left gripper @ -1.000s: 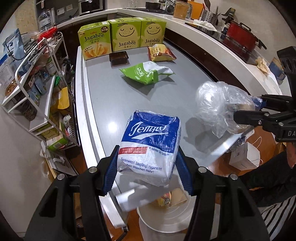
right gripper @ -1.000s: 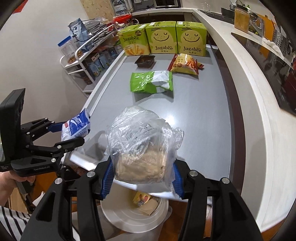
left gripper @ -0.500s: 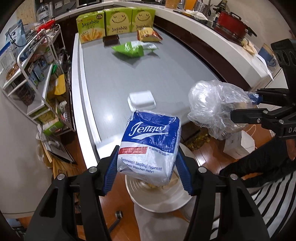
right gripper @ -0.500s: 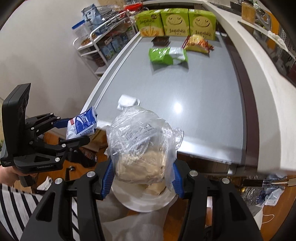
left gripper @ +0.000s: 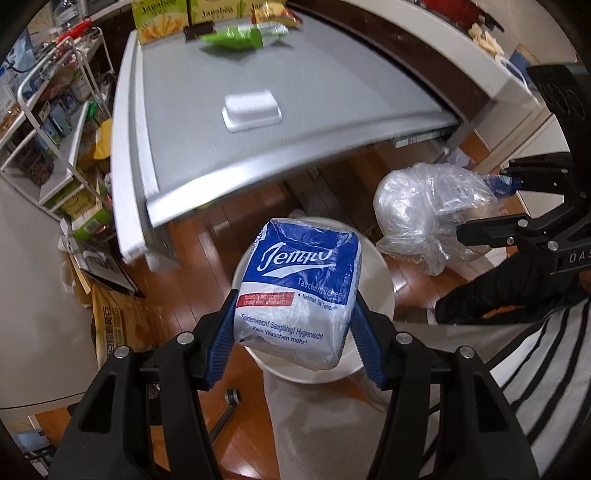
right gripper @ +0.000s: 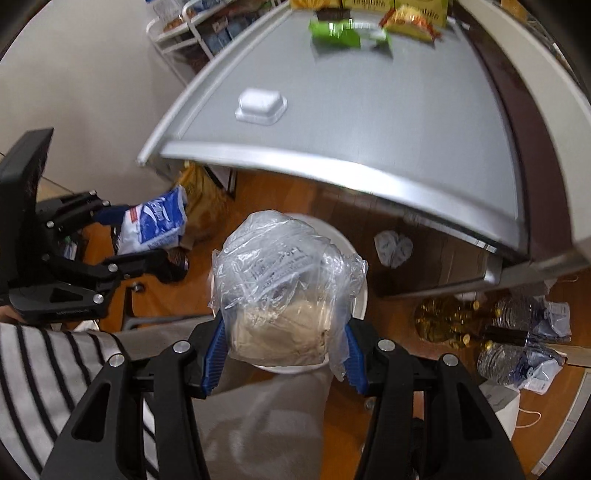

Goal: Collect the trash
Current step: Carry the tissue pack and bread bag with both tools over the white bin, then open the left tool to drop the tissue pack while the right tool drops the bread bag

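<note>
On the blue-and-white plastic tissue pack [left gripper: 299, 295] you can read "Tempo", "Taschentücher", "Naturally non-scented, strong even when wet" and "Kein Waschen mehr!". The yellow-green cardboard snack box [left gripper: 157, 16] on the counter reads "Jagabee". The black gripper body [left gripper: 570, 258] shows "DAS".

Grey table [left gripper: 317, 122], wooden floor [left gripper: 184, 280], white wire shelf [left gripper: 55, 122], pale wall [right gripper: 85, 85]

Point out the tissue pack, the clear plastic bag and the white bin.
tissue pack [left gripper: 299, 295], left wrist view, blue printed front.
clear plastic bag [right gripper: 284, 280], right wrist view, crinkled upper part.
white bin [left gripper: 380, 295], left wrist view, right rim.
</note>
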A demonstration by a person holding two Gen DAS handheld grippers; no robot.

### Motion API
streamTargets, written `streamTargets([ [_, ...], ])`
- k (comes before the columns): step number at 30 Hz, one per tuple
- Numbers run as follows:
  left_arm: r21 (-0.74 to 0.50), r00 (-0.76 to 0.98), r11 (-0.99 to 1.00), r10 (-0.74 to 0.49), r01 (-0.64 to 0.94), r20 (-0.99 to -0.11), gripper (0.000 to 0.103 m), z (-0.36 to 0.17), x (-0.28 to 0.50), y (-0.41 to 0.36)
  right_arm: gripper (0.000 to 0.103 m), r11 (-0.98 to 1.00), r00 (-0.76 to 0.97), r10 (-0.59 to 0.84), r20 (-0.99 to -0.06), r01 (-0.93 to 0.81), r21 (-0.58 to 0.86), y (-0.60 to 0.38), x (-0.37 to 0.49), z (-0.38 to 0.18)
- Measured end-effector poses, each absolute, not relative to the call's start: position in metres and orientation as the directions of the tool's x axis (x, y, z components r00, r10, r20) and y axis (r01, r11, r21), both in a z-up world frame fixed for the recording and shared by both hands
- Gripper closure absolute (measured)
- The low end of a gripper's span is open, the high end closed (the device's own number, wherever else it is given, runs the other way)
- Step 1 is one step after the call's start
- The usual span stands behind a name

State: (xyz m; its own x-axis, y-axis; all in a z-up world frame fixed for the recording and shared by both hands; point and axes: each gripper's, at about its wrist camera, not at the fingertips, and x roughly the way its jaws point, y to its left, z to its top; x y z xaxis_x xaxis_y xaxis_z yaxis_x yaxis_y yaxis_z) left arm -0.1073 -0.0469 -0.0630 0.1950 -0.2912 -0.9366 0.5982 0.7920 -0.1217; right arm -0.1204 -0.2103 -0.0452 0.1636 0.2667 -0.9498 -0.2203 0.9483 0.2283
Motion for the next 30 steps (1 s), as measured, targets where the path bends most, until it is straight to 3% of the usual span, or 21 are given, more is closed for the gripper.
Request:
streamTargets([
  [30, -0.075, 0.045, 0.760, -0.136, 0.645, -0.990, 0.045, -0.161, -0.102, -0.068, 0.052, 0.965, -0.022, 0.146, -0.989, -0.218, 0.147, -0.184, -0.095, -0.156],
])
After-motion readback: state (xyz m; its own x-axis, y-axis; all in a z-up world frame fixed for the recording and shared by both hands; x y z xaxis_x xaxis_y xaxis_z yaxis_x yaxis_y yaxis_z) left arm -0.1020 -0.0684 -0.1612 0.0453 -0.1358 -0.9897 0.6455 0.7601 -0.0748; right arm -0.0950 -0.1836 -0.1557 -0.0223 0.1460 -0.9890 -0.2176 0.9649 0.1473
